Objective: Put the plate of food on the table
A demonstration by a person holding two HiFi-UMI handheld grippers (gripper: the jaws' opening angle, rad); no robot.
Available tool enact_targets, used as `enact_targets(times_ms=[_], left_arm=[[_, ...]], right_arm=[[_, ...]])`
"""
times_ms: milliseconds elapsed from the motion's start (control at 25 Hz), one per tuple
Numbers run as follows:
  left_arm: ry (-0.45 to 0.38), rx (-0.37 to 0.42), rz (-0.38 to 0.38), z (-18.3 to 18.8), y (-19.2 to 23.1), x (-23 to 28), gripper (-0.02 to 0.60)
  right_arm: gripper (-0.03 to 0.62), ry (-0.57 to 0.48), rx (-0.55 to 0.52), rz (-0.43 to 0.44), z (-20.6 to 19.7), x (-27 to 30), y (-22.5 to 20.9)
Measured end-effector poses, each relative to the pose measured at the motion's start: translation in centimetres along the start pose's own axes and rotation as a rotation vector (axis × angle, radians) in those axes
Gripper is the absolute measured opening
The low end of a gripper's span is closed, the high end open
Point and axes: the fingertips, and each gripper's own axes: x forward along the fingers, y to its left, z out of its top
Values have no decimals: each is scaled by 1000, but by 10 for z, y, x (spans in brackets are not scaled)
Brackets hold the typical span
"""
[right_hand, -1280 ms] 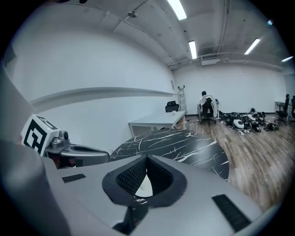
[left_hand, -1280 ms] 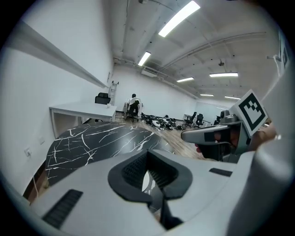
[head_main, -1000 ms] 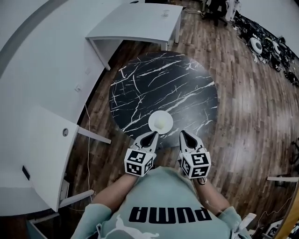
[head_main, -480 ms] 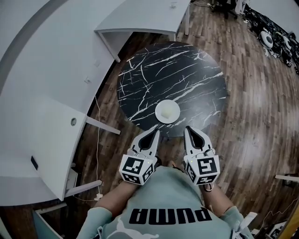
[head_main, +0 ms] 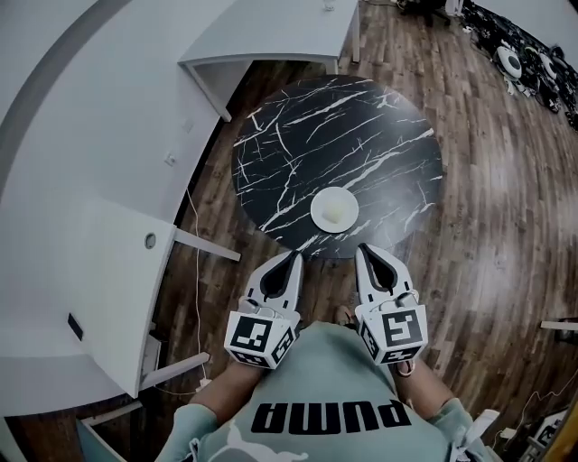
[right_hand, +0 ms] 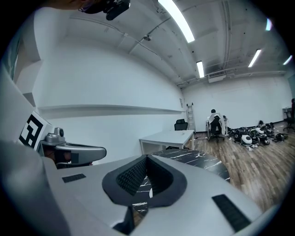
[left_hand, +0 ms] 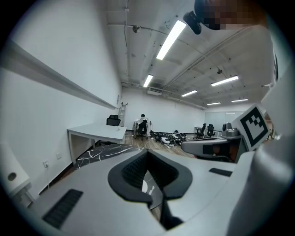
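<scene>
Scene at the round black marble bench (head_main: 307, 135), with the person standing at its near edge. The plate of food (head_main: 334, 209) sits flat on the bench top, close to that near edge, with a pale lump of food at its middle. The left tongs (head_main: 293, 257) and right tongs (head_main: 365, 250) are held side by side close to the person's body, over the wood floor (head_main: 488, 226) just short of the bench rim, and both point towards the plate. Each pair is closed tip to tip with nothing in the hollow between its pads; only a sliver of the plate and marble shows through the gap. The plate lies straight ahead of the tongs, between their two lines, apart from both and a little nearer the right pair. Being round, it has no long axis and faces no particular way, so either side would serve equally for a fresh grip. Judged from this layout, the plate is already placed and the task looks complete. A white desk (head_main: 271, 27) stands beyond the bench.
</scene>
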Motion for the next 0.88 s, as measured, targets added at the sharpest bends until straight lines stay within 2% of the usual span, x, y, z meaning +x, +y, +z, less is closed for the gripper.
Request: enact_targets(times_ms=[320, 640, 880], left_arm=[[15, -3, -30, -13, 37, -32, 6], [34, -11, -91, -37, 65, -58, 6], [78, -16, -174, -62, 74, -69, 6]], right_arm=[[9, 16, 16, -39, -9, 4, 46], [9, 49, 47, -128, -33, 3, 88], [8, 87, 39, -173, -52, 2, 116]])
